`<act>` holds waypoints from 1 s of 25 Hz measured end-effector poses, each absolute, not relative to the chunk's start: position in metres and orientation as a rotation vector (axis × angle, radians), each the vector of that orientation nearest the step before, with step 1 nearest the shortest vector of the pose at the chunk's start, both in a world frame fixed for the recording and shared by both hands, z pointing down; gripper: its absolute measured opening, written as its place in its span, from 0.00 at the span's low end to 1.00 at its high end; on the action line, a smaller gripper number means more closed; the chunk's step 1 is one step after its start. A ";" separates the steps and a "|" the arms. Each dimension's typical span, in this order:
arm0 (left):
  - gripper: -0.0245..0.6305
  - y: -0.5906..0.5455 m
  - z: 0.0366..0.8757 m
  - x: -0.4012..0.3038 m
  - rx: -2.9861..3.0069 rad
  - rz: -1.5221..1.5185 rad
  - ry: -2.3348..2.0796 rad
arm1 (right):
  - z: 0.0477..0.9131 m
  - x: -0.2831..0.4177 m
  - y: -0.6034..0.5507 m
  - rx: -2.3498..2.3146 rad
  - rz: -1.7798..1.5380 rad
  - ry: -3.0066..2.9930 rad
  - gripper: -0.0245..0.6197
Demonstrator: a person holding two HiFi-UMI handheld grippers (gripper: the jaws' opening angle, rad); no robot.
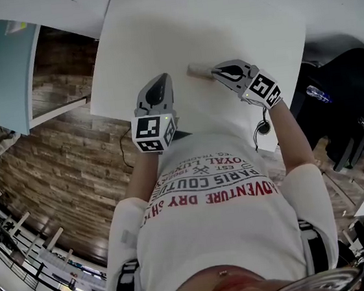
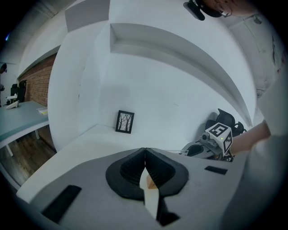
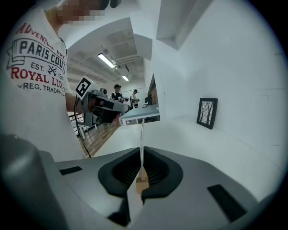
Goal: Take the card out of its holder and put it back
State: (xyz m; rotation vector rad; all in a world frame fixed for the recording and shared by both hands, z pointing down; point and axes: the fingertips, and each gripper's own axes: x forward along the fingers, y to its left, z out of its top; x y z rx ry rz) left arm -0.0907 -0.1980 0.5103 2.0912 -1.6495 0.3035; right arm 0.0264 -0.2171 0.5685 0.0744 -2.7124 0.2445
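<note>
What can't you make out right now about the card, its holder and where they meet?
- Card face: edge-on in the right gripper view, just a thin line; too small to find in the head view.
- Card's bottom edge, in the slot or clear of it: the right gripper, shut on the card, covers it.
- Holder: only one end shows in the head view, past the right gripper; both gripper views give a sliver behind the jaws.

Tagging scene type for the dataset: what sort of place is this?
Probably an open-plan office or lab: a white table on wood-plank floor, more desks with people standing by them, and ceiling strip lights. A small framed picture stands by the wall.
</note>
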 end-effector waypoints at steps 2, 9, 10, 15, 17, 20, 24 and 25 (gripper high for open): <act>0.08 -0.199 0.509 -0.089 2.092 0.304 -1.649 | 0.571 0.029 -0.219 0.086 0.268 -2.716 0.09; 0.08 -0.200 0.506 -0.086 2.117 0.314 -1.631 | 0.571 0.030 -0.220 0.109 0.312 -2.721 0.09; 0.08 -0.200 0.505 -0.085 2.120 0.315 -1.629 | 0.570 0.031 -0.221 0.116 0.322 -2.724 0.09; 0.08 -0.199 0.502 -0.079 2.138 0.315 -1.618 | 0.556 0.036 -0.224 0.140 0.319 -2.760 0.29; 0.08 -0.199 0.500 -0.078 2.153 0.314 -1.609 | 0.549 0.035 -0.225 0.173 0.304 -2.773 0.30; 0.08 -0.196 0.495 -0.077 2.190 0.308 -1.585 | 0.533 0.035 -0.228 0.276 0.311 -2.810 0.30; 0.08 -0.197 0.482 -0.072 2.276 0.264 -1.527 | 0.503 0.041 -0.235 0.528 0.362 -2.881 0.29; 0.08 -0.198 0.478 -0.071 2.294 0.256 -1.515 | 0.496 0.044 -0.237 0.609 0.367 -2.887 0.29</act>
